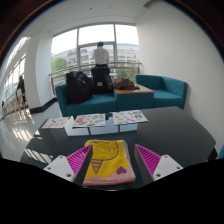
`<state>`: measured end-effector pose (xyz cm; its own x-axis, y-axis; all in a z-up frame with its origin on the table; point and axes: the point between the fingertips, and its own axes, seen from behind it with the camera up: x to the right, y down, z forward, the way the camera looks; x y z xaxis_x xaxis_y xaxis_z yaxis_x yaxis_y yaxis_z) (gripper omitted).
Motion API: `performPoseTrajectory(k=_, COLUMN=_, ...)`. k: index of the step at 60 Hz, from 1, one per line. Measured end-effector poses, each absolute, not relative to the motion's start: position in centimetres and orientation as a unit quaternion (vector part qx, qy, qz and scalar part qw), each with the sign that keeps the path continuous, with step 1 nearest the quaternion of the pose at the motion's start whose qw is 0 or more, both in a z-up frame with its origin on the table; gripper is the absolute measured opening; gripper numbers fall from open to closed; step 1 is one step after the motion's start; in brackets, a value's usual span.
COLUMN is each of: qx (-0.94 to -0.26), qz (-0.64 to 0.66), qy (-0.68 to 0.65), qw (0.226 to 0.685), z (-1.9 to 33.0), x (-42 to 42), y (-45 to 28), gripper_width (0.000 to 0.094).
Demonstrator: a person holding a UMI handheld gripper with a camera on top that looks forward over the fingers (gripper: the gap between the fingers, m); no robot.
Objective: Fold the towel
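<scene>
**Towel lies flat between the fingers, fold not visibly begun**

From my seat I see the towel (108,162) spread on the dark tabletop (175,135), yellow in the middle with a pink border, lying right between the two fingers of the gripper (108,160). The pink pads (148,158) stand off to either side of it with a gap at each edge, so the gripper is released and grasping nothing.

I judge the task to be near its start, or between folds: the towel looks like a neat rectangle, and I cannot tell whether it is already doubled over once. No corner is lifted and no edge is pinched, so a grasp and a fold-over are what is left.

For edges, the towel's far hem lies just ahead of the fingertips and looks straight; the near hem is hidden below the fingers. The side edges run close along the pads, so I would expect a hem or corner to be the easiest hold.

Room is good. The tabletop beyond the towel is bare up to a row of papers (92,121) near its far side, well apart from the towel. Past that are a teal sofa (160,92) and a person (101,55) by the window, far from the work.
</scene>
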<state>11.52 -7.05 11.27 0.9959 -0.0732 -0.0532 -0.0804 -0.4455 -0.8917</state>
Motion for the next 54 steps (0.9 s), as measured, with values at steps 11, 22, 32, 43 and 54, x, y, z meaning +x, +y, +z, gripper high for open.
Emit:
performPoseTrajectory(k=11, qx=-0.845, qz=0.026, qy=0.016, qw=0.533, z=13.8, x=4.0, y=-13.1, gripper_width=0.0848)
performPoseTrajectory(k=22, qx=-0.845, qz=0.032, qy=-0.025, qw=0.533, z=14.7, x=-1.0, y=-17.9, gripper_width=0.086)
performPoseTrajectory(k=32, qx=-0.844, qz=0.048, qy=-0.047, qw=0.531, z=15.8, x=-3.8, y=-21.0, gripper_width=0.0859)
performPoseTrajectory(k=43, qx=-0.838, qz=0.053, qy=-0.042, qw=0.541, z=17.2, x=-4.6, y=-22.4, gripper_width=0.0863)
performPoseTrajectory(k=54, qx=-0.833, qz=0.054, qy=-0.038, qw=0.549, z=17.9, x=-4.7, y=-23.0, gripper_width=0.0856)
